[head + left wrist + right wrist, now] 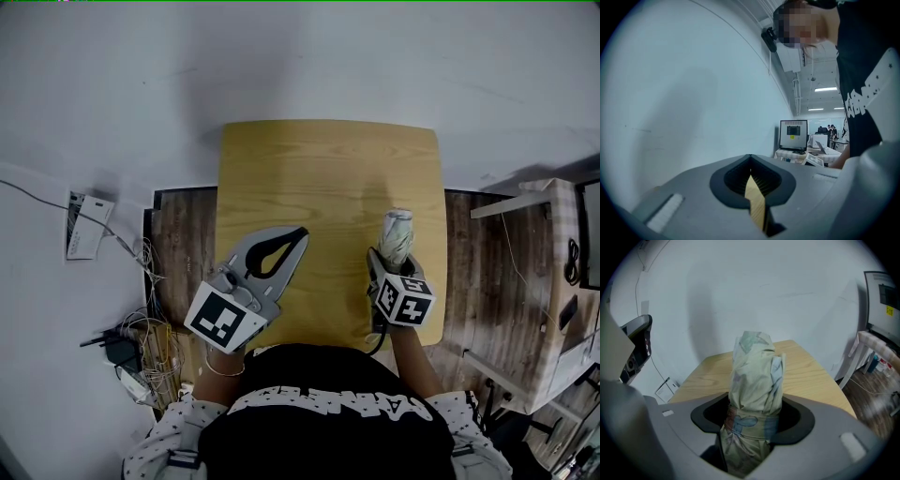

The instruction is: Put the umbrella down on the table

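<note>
My right gripper is clamped around a folded umbrella. The jaws press on it from both sides at the strap that wraps it. The pale bundled cloth sticks out past the jaw tips, pointing away from me. The umbrella is in the gripper's hold, not lying on the table. I cannot tell whether any part of it touches the wood.

My left gripper hangs beside it, well apart. Its jaws are closed tip to tip with nothing between them. Only a strip of wood shows through the gap behind the tips.

Under and ahead of both grippers is the wooden table, bare in front of the umbrella. Its far edge meets a white wall. Out to the left of my left gripper, loose cables lie on the floor.
</note>
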